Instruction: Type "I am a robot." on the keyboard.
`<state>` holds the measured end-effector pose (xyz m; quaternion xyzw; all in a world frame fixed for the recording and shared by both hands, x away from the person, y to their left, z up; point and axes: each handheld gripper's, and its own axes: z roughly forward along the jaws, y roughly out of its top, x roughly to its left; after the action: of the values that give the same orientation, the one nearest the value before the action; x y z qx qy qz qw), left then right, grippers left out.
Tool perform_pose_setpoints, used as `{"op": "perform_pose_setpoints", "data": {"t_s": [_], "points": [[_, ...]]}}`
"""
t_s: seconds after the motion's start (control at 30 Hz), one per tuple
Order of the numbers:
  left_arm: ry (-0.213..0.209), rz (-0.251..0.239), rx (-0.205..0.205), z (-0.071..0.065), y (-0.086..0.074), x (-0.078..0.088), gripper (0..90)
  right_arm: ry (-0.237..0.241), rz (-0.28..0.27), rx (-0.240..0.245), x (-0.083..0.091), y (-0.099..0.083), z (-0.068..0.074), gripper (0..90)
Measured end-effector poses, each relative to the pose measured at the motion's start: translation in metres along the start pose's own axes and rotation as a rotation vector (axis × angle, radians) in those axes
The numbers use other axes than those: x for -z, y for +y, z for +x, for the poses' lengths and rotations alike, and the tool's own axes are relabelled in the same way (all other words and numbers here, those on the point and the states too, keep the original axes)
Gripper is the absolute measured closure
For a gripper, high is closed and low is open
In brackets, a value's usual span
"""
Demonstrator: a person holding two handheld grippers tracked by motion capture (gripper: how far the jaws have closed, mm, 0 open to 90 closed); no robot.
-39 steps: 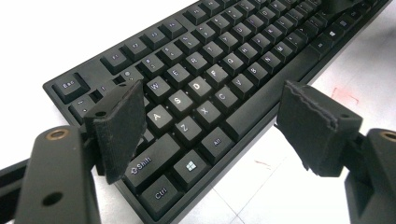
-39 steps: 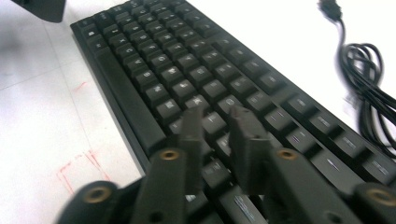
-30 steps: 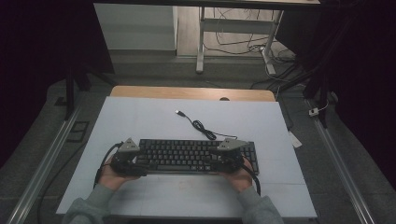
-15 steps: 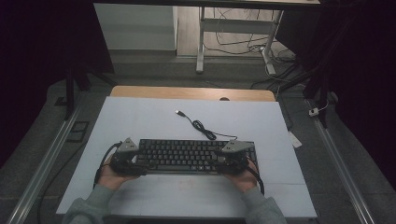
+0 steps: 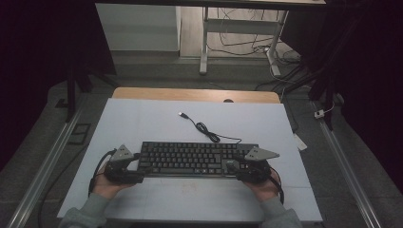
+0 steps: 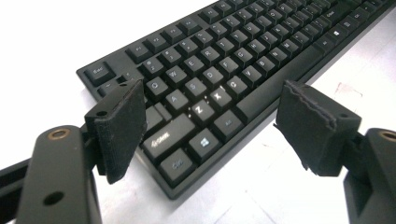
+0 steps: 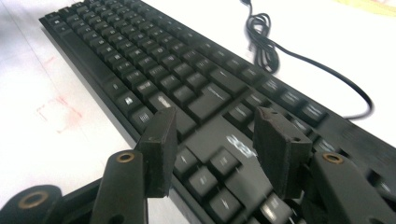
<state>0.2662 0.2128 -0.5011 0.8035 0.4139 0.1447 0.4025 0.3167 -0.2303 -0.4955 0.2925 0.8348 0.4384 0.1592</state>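
Since the earlier frame, the right gripper (image 5: pixel 237 167) has slid outward along the keyboard (image 5: pixel 192 158) toward its right end, its jaws having just been opening; they now stand apart above the keys, gripping nothing. At the keyboard's left end, the left gripper (image 6: pixel 205 128) has its jaws spread wide around the near left corner, pads clear. On the white table (image 5: pixel 142 123) the keyboard lies flat between both grippers, with its cable (image 5: pixel 204 128) trailing behind.
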Motion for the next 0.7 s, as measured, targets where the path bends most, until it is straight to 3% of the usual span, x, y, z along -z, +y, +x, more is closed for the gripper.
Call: {"op": "perform_pose_setpoints", "data": {"t_s": [0.37,0.7], "points": [[0.010,-0.029,0.000,-0.002,-0.018,0.014,24.8,-0.065,0.011,-0.018,0.029,-0.027,-0.013,48.8],[0.016,-0.035,-0.009,-0.002,-0.019,0.010,24.8,-0.048,0.001,-0.026,0.035,-0.034,-0.019,48.7]]}}
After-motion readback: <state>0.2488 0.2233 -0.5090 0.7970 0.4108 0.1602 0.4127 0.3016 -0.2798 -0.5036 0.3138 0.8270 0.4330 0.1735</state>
